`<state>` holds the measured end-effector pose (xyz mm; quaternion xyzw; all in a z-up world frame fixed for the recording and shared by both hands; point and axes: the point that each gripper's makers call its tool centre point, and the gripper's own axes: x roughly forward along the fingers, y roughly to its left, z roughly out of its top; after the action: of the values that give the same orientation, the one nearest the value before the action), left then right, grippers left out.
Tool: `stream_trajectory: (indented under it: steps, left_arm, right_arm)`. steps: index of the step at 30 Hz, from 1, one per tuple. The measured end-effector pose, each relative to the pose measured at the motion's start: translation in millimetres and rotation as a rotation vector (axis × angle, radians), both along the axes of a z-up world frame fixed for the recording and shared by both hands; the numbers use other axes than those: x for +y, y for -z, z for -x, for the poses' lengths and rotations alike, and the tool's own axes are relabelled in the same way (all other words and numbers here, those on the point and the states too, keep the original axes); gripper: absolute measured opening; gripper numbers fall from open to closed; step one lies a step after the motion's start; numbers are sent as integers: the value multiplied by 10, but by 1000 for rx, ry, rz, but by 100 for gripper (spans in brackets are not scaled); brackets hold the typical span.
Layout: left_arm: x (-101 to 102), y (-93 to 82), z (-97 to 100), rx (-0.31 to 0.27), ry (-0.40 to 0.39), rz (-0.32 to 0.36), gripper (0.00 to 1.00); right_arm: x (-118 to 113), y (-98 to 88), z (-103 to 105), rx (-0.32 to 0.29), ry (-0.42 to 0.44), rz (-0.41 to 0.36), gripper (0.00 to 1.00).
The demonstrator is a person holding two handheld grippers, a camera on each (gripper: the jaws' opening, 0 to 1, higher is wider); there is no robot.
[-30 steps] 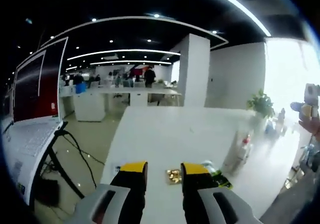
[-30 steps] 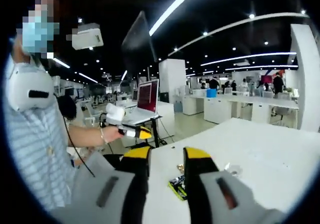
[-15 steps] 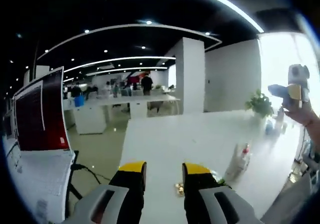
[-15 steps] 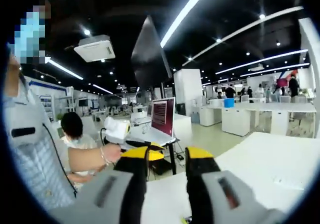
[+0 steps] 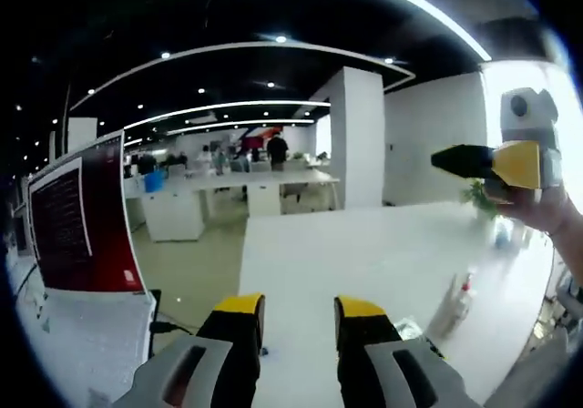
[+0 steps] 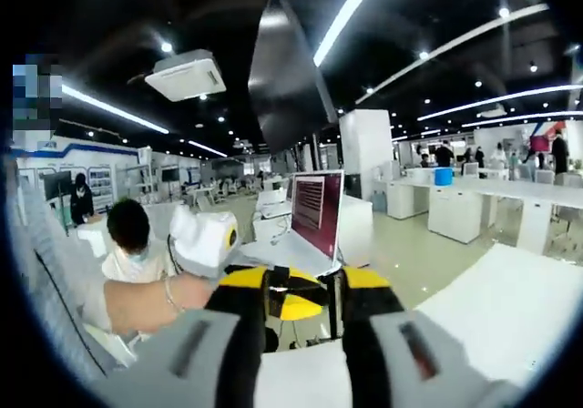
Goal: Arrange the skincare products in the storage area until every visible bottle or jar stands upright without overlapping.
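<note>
grippers are both raised off the table, jaws apart and holding nothing. in the left gripper view the left gripper points along a white table, its yellow-tipped jaws spread with bare table between them. a blurred bottle with a red mark stands upright on the table toward the right, near the table's edge, and a small green and dark item lies just beside the right jaw. the right gripper comes in from the right, held high in a hand, yellow tip pointing left. a laptop with a dark red screen sits at left. a white pillar rises beyond the table.

in the right gripper view the right gripper points over the table's near corner toward the laptop. the left gripper shows between the jaws, its yellow tips held by an arm. a seated person is behind.
</note>
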<state>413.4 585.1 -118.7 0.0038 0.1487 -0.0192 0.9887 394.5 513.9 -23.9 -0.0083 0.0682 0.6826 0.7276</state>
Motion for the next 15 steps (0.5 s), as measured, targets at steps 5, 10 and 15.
stream_trajectory:
  steps: [5,10,15]
  left_arm:
    - [266,511,-174,86,-87,-56,32]
    - [439,1063,-294,203,-116,-55,32]
    - [564,1516,-448,304,-127,38,32]
  right_arm:
    - [443,660,-424,69,92,113,32]
    - [684,1275,-844,62,187,233,31]
    - [826,1738,-1176,168,265,279,31]
